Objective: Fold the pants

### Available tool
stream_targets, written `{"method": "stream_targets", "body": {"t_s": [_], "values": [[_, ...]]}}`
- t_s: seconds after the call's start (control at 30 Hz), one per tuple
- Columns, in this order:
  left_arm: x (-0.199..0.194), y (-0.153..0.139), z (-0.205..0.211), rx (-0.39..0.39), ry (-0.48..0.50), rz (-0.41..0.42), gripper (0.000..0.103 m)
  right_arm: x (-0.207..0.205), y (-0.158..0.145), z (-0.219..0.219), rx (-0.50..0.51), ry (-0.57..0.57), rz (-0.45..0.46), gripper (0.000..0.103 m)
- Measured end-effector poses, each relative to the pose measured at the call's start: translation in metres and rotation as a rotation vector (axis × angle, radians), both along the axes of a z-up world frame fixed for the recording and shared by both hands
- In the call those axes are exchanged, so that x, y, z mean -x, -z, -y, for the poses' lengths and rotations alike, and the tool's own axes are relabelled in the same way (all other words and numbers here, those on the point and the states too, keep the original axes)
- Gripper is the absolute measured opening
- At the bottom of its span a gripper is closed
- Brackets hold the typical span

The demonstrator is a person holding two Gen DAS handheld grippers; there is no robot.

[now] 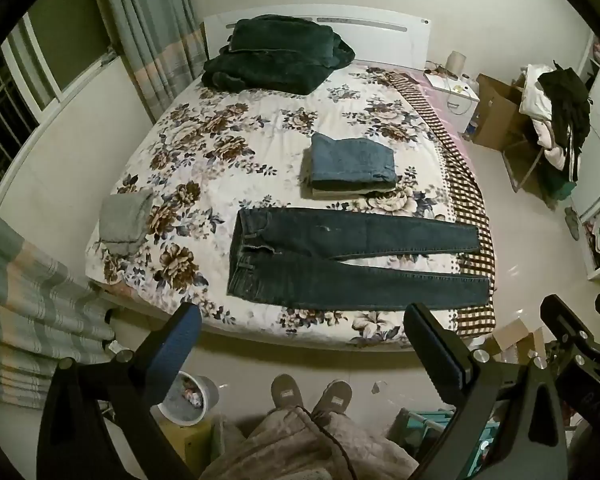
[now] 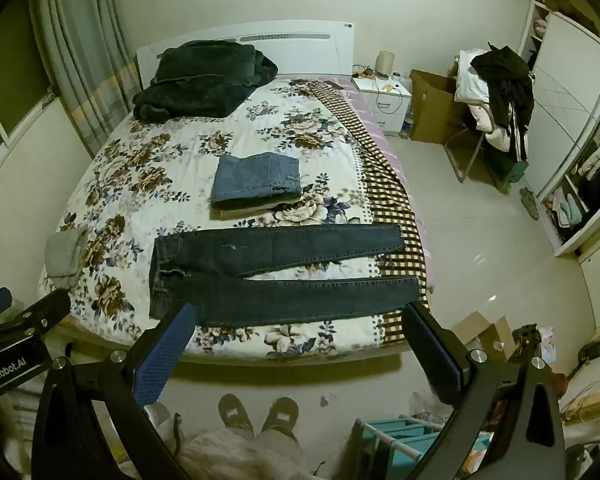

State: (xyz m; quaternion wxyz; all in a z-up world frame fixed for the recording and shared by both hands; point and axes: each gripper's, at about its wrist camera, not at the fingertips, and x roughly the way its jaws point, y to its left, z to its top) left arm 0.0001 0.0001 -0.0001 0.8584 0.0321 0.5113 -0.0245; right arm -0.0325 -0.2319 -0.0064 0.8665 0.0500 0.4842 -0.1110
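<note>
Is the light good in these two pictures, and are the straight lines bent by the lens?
Left wrist view: dim yellowish indoor light, the headboard bows strongly, corners are black. Right wrist view: same cast, a bright glare patch on the floor tiles, the dark jeans stay sharp enough to see both legs.

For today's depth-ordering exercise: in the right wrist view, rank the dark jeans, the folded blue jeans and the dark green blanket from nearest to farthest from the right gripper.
1. Dark jeans: spread flat at the bed's near edge, just beyond the right gripper.
2. Folded blue jeans: mid-bed, on a stack.
3. Dark green blanket: far end, by the headboard, toward the left.
</note>
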Motion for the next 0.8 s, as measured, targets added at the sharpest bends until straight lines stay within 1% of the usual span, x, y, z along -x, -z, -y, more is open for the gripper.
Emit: {"method": "stream_targets", "body": {"t_s": [0.8], "values": [[0.0001,0.0002,0.0013,0.011,0.001,-0.001,0.103,0.0032,-0.0027,-0.0051,0.012,0.000,-0.003,0.103]]}}
